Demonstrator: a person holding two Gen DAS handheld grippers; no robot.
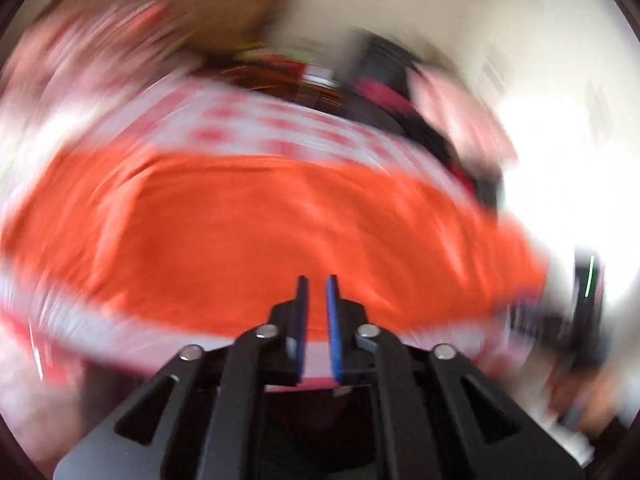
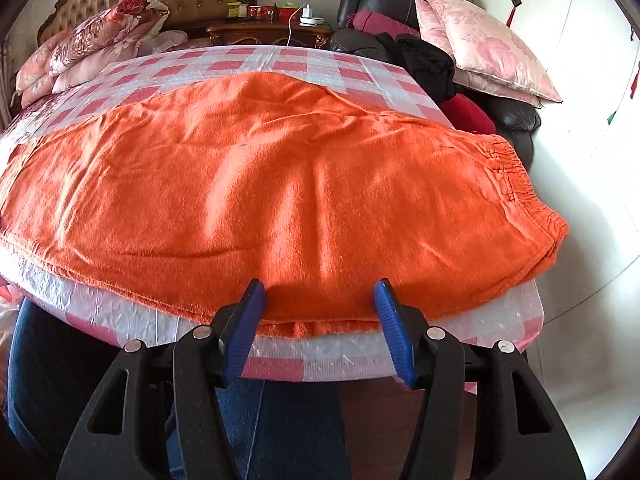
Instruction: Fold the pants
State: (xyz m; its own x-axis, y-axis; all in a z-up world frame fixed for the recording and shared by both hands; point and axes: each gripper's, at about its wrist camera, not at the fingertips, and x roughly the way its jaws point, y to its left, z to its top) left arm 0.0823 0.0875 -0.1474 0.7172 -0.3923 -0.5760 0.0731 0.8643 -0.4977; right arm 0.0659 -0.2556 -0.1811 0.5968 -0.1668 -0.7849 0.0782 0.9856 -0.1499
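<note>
Soft, limp, light orange pants (image 2: 280, 184); best gripped at elastic waistband (image 2: 516, 176); right tongs (image 2: 320, 296) spread, empty; left tongs (image 1: 317, 280) nearly clenched, empty.

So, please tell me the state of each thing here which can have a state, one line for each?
Orange fleece pants: lying flat on the table, folded lengthwise, elastic waistband at right.
Pink-and-white checked plastic table cover: spread under the pants.
Left hand-held gripper: nearly closed, nothing visible between its fingers.
Right hand-held gripper: open, at the pants' near edge.
</note>
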